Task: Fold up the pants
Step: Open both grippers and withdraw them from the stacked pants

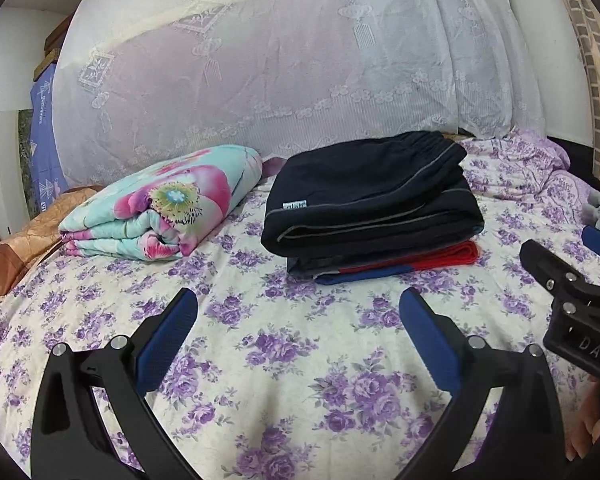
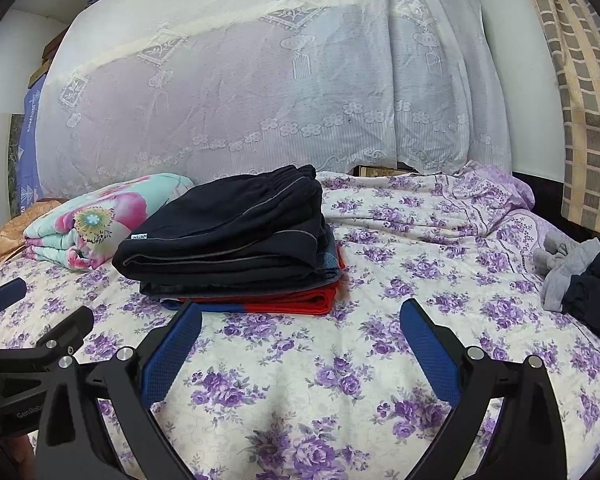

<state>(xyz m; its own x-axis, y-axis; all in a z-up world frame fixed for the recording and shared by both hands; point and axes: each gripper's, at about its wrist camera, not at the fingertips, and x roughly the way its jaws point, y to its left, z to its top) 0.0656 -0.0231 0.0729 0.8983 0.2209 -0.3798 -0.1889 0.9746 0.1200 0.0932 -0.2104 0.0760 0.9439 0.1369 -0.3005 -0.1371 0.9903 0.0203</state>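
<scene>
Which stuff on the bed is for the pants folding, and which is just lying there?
For the job:
folded dark pants atop the stack
red and blue folded clothes beneath
unfolded clothes pile
left gripper and right gripper, jaws open

Just lying there:
flowery quilt
brown pillow
lace curtain

Pants label (image 1: 295, 205): too small for me to read.
Clothes under the folded pants (image 1: 404, 266): only red and blue edges show; I cannot tell what they are.
Unfolded pile (image 2: 588, 288): cut off by the right-wrist view's right edge; its red lettering is partly lost.
My right tool (image 1: 568, 256): in the left-wrist view, only one arm and a blue pad tip show.
Behind the lace curtain (image 1: 260, 72): blurred purple.
</scene>
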